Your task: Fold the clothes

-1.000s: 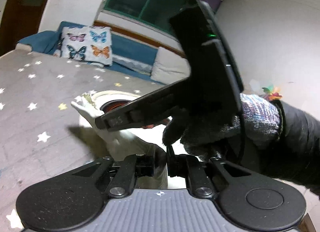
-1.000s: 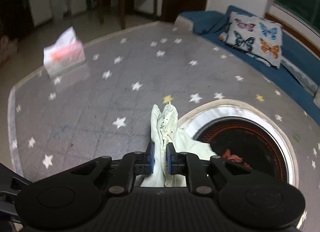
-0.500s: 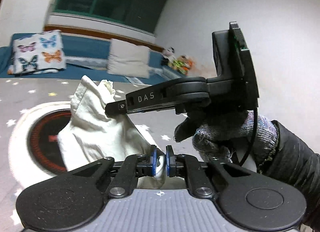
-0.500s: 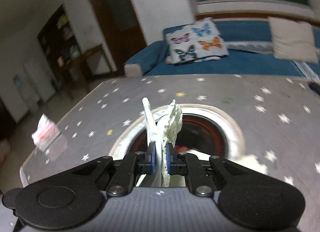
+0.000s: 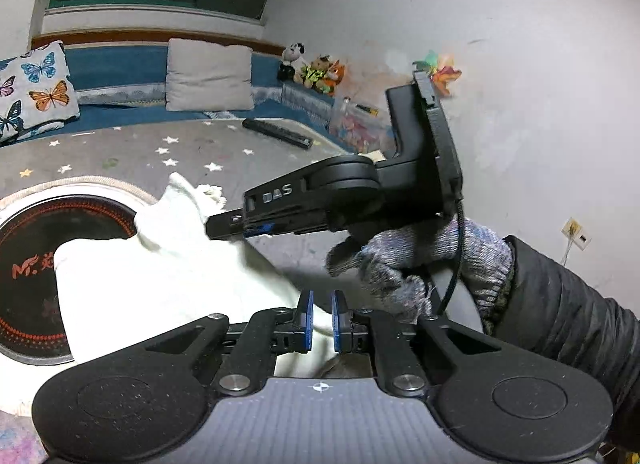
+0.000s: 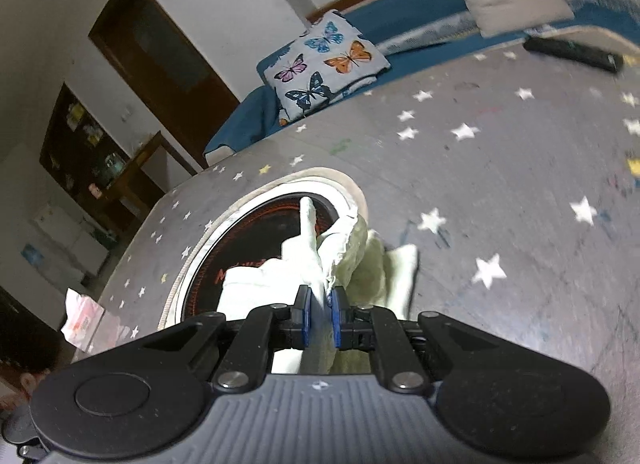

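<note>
The left gripper [image 5: 320, 318] is matte black plastic with a ribbed grey body at six o'clock, a small crosshair mark at its centre. Two rounded black lobes flank it, each with a raised disc, and silver screws sit on the angled link arms. The fingers [image 5: 306, 320] carry blue pads. The right gripper [image 6: 320, 316] has the same build. In the left wrist view it shows side-on, with white "DAS" lettering and a black cable hanging at three o'clock. The right hand [image 5: 416, 260] wears a knitted grey-speckled glove with a ribbed cuff, above a black quilted sleeve [image 5: 568, 304].
</note>
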